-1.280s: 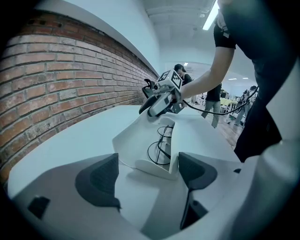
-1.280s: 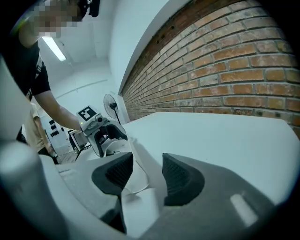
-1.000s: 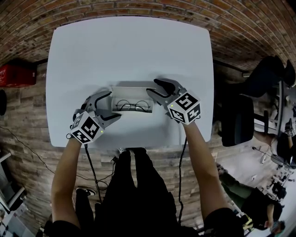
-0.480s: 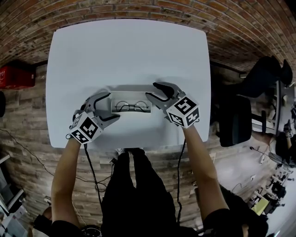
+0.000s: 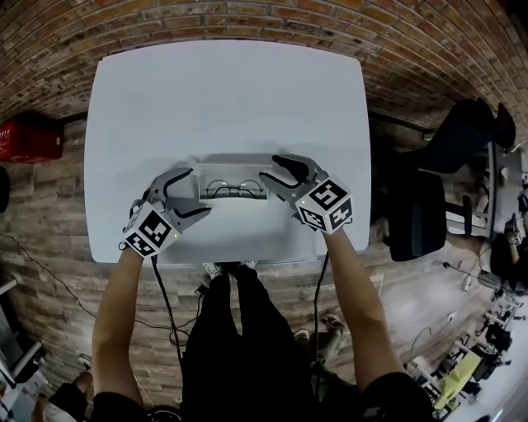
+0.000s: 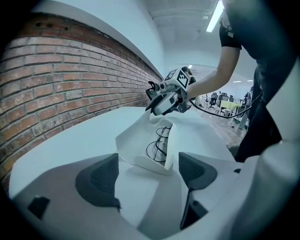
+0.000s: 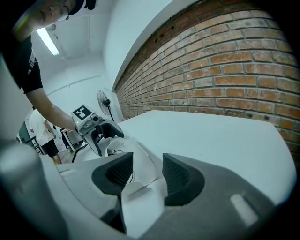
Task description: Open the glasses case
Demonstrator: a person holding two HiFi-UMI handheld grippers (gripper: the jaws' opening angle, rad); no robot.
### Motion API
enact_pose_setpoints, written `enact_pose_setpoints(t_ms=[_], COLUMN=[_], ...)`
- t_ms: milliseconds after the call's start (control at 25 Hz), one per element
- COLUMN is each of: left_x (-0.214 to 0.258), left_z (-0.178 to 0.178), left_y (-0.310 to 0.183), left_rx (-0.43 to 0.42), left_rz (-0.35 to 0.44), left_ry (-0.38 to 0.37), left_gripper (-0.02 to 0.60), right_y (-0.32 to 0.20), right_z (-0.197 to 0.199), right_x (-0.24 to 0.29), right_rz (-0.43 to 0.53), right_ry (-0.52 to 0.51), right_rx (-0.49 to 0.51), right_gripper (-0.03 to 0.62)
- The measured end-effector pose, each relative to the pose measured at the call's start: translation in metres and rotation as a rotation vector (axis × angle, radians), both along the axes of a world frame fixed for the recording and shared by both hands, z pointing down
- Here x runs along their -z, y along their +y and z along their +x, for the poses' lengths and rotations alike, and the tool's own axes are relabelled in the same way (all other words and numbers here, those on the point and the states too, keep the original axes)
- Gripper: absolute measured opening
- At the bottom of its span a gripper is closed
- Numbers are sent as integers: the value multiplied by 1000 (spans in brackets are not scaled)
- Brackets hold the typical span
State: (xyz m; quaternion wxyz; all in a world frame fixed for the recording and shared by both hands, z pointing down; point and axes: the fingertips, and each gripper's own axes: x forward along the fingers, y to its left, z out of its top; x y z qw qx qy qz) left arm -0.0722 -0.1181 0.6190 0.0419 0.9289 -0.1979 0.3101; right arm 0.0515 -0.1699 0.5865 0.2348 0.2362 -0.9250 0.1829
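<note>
The white glasses case (image 5: 234, 161) lies open on the white table (image 5: 223, 91), lid tipped back, with wire-rimmed glasses (image 5: 235, 190) inside. My left gripper (image 5: 196, 189) sits at the case's left end, open; in the left gripper view the case (image 6: 140, 140) and glasses (image 6: 161, 140) lie just ahead of its wide-apart jaws (image 6: 147, 173). My right gripper (image 5: 271, 169) straddles the right end, open; in the right gripper view the lid's rim (image 7: 143, 161) lies between its pads (image 7: 144, 171), and I see no pad pressing on it.
A brick wall (image 5: 247, 16) runs along the table's far edge. A red crate (image 5: 29, 136) stands on the floor at left, a black office chair (image 5: 429, 210) at right. Cables hang below the table's near edge.
The head camera has shifted a little. Both grippers and the open case stay where they were relative to each other.
</note>
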Motion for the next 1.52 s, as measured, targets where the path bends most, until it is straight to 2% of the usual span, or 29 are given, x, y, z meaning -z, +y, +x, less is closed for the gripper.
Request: enact_pose_setpoints(t_ms=[160, 520, 760, 1000, 1080, 1160, 1240, 1360, 1520], left_x=[7, 20, 20, 25, 29, 33, 36, 46, 69], left_z=[-4, -5, -6, -15, -19, -24, -27, -28, -30], left_y=[1, 14, 32, 46, 50, 56, 61, 56, 54], left_rx=[31, 113, 206, 319, 344, 366, 386, 415, 480], left_rz=[-2, -25, -65, -91, -84, -81, -81, -58, -37], left_ry=[23, 52, 82, 148, 153, 155, 156, 168, 207], left_gripper=[376, 376, 374, 370, 326, 205, 173, 46, 10], right_y=[8, 30, 48, 66, 71, 79, 86, 85, 85], right_z=[7, 31, 43, 55, 59, 63, 66, 71, 79], right_x=[4, 22, 41, 50, 55, 59, 63, 71, 87], right_rz=[-4, -31, -38, -45, -46, -52, -52, -36, -11], right_ry=[-14, -65, -120, -147, -160, -172, -179, -179, -189], right_rx=[-30, -166, -259, -340, -364, -389, -405, -419, -441], right_gripper=[197, 198, 196, 196, 196, 196, 196, 196, 177])
